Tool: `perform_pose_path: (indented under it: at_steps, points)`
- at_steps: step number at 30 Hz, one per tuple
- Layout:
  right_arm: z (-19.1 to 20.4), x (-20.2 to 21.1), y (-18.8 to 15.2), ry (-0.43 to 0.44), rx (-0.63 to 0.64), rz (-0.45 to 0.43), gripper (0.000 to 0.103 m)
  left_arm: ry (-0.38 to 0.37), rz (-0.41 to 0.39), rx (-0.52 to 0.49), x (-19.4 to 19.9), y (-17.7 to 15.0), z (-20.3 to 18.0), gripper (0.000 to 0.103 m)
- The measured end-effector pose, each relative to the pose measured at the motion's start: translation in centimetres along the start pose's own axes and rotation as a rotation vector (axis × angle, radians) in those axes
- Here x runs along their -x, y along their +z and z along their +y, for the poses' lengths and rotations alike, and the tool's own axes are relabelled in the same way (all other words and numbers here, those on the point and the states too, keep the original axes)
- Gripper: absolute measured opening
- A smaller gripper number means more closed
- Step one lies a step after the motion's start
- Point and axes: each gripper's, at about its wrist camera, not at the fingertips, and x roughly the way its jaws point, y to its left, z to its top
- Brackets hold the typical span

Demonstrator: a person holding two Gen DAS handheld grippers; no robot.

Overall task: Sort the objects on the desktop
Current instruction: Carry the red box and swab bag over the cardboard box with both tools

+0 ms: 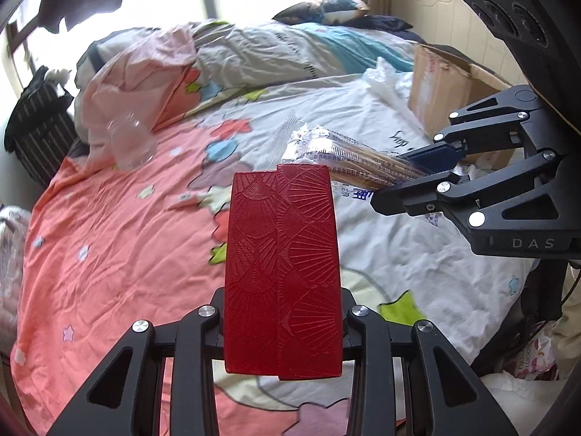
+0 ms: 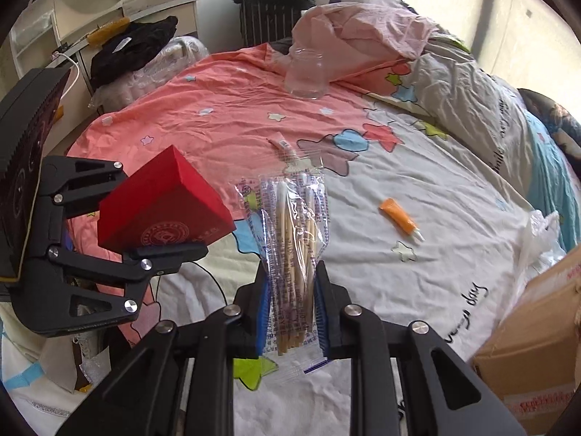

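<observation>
Open bedsheet (image 2: 417, 167) lay ahead. A glass jar (image 2: 304, 74) stood far off; an orange tube (image 2: 399, 218) lay right. A cardboard box (image 2: 537, 334) blocked the right edge.

Before me lies a bed (image 2: 417, 189) under a star-patterned cover, coral on one side, white on the other. A crumpled pink sheet (image 2: 363, 32) and a rumpled duvet (image 1: 276, 54) are heaped along its far edge. I note a cardboard box (image 2: 537, 330) beside the bed and a black striped bag (image 1: 40, 127) beyond it.
</observation>
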Motion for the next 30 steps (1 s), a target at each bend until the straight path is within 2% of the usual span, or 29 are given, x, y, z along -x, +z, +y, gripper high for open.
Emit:
perform_pose_path:
  at_steps: [18, 23, 30]
  points:
    - [-6.3, 9.0, -3.6, -0.137, -0.106, -0.099, 0.021, -0.098, -0.144, -0.112, 3.5, 6.2, -8.4, 0.035]
    - [-8.5, 11.1, -4.8, -0.189, -0.136, -0.137, 0.021, -0.111, -0.136, -0.163, 3.2, 7.6, -11.0, 0.035]
    - [-11.6, 12.8, -6.5, -0.206, -0.194, -0.161, 0.021, -0.153, -0.14, -0.213, 3.0, 9.9, -14.7, 0.035]
